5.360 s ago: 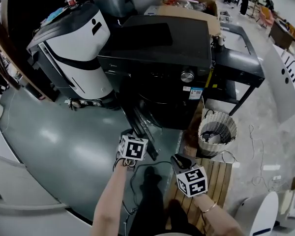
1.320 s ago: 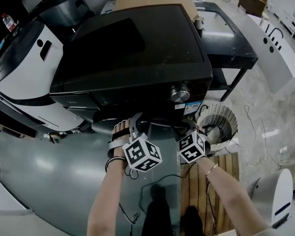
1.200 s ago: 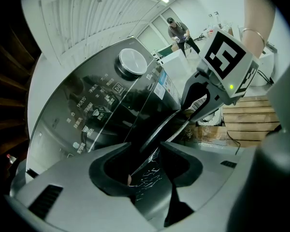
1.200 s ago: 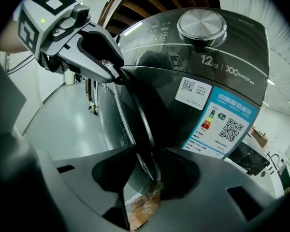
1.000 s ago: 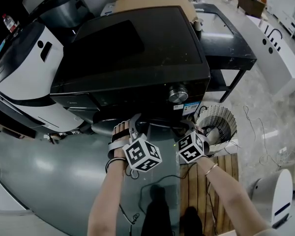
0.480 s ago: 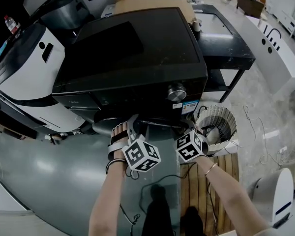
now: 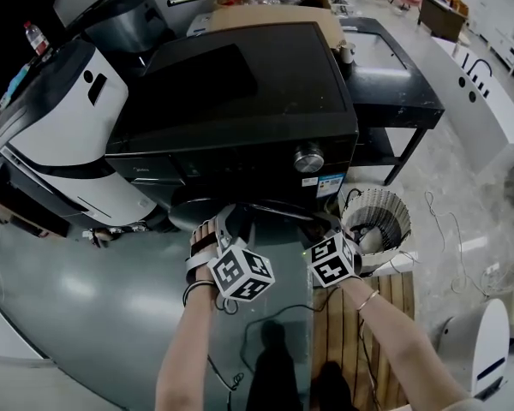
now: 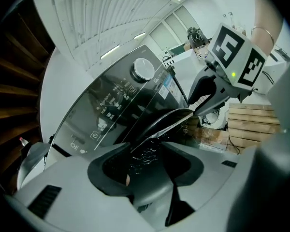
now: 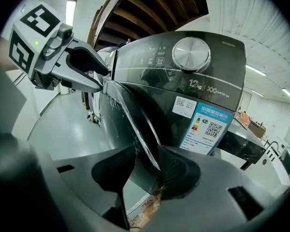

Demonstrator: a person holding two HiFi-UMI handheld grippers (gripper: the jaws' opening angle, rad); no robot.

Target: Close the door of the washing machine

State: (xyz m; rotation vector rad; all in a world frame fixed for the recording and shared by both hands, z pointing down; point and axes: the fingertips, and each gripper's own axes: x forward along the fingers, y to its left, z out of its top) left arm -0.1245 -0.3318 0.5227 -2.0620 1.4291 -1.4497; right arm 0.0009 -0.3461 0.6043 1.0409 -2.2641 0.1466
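Grey glossy floor is running under the whole lot. Far left: white machine is standing close beside the washer. Washer: black, front-loading, is showing a knob and a label on its front panel. Left tool: jaws are standing wide, having just been opening; the door rim is passing between them. Door: is hanging ajar low on the washer's front, its edge reaching out between the two tools. Right tool: jaws are standing apart, straddling the door's edge, which is lying against one pad only. Right: basket is sitting on the floor beside wooden slats; black table is standing further back, next to the washer.
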